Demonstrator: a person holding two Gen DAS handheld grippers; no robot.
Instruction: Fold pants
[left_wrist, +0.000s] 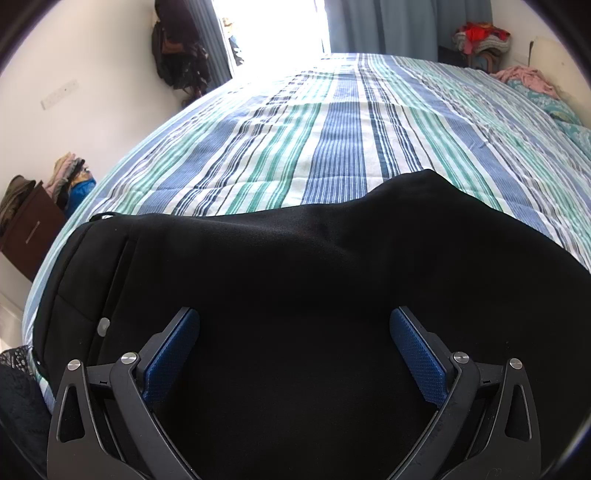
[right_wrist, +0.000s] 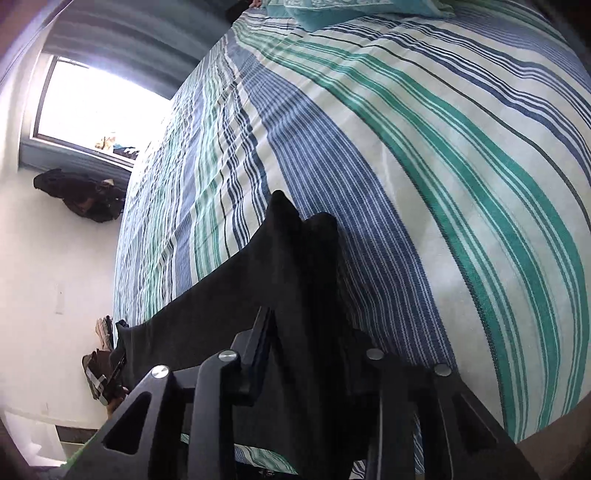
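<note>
Mostly striped bed (left_wrist: 332, 155), bright window (right_wrist: 88, 99), white walls (left_wrist: 85, 74)

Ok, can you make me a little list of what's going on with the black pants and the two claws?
pants: black pants lying on the striped bedsheet
left claw: left claw open, hovering over the pants, blue pads wide apart
right claw: right claw closed on a bunch of the pants fabric
pants part held: lifted off the sheet, poking up past the claw
pillow: turquoise pillow at the far end of the bed
</note>
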